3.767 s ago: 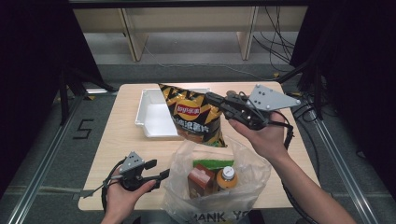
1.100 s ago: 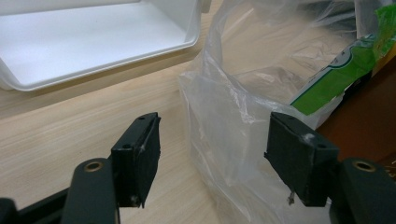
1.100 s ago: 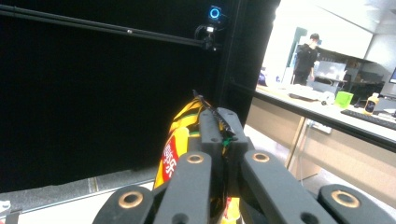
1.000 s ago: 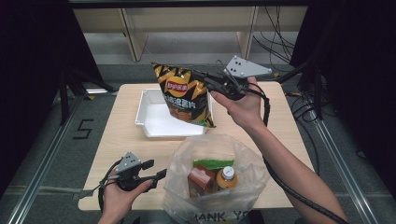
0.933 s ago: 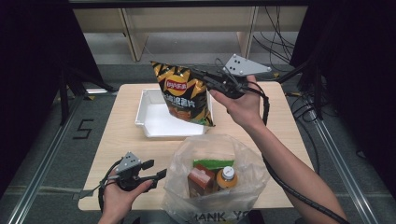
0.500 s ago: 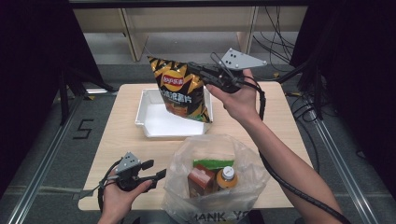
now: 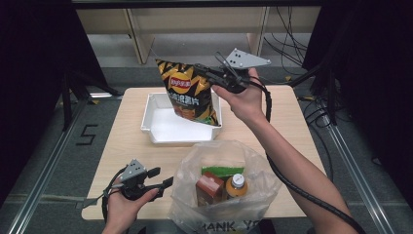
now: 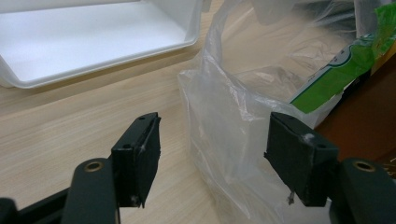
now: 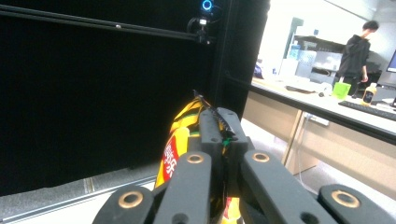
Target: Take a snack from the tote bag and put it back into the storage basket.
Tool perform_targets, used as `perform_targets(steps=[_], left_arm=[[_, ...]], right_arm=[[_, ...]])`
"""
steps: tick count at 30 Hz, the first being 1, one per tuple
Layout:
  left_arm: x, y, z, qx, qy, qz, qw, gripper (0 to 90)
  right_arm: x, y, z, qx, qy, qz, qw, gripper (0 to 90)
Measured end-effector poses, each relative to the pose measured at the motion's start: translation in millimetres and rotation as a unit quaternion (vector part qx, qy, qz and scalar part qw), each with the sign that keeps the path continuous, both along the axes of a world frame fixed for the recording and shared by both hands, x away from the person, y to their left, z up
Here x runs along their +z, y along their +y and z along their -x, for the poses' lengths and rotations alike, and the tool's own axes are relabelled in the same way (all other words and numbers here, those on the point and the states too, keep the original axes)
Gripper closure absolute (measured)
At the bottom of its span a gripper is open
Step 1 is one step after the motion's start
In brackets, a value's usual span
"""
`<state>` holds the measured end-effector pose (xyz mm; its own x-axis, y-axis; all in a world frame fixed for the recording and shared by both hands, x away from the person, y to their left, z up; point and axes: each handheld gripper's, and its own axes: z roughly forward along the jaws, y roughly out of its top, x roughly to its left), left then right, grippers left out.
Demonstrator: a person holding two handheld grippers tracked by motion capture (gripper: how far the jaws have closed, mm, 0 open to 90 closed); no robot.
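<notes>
High view: the right gripper is raised above the far edge of the table, its jaws clamped on the top seam of a chip bag. The bag hangs from the jaws, tilted, its lower corner over the right part of the white tray near the table's far edge. The left gripper rests at the near left corner, jaws apart and empty, pointing at a clear plastic bag at the near edge. The plastic bag holds a brown carton, a bottle and a green packet.

Left gripper view: the two jaws stand wide with nothing gripped. The plastic bag fills the gap beyond them without touching either pad; the green packet shows through it at right. The tray lies at the upper left on the table.

Right gripper view: the jaws are closed tight, the chip bag's crimped top edge pinched between them and its yellow-and-red body hanging just below and to the left.
</notes>
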<state>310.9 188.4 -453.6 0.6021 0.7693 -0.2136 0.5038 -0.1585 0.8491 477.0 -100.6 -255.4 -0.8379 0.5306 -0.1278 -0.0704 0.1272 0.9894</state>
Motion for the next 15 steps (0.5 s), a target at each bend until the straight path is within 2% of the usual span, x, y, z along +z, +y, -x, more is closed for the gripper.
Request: perform_targets(steps=[1, 9, 14, 15], left_arm=[[-0.3, -0.6, 1.2, 0.008, 0.006, 0.006, 0.9999, 34.6], [-0.6, -0.5, 1.9, 0.008, 0.007, 0.006, 0.9999, 34.6], [-1.0, -0.3, 2.2, 0.009, 0.007, 0.007, 0.9999, 34.6], [-0.9, 0.0, 2.2, 0.008, 0.007, 0.007, 0.9999, 34.6]], right_arm=[[-1.4, 0.8, -2.8, -0.002, 0.003, 0.001, 1.0, 90.0], [-7.2, 5.4, -13.7, -0.008, 0.015, 0.007, 0.9998, 90.0], [-8.7, 7.3, -19.9, -0.012, 0.01, 0.009, 0.9998, 90.0], [-10.0, 9.2, -21.3, -0.014, 0.02, 0.007, 0.9997, 90.0]])
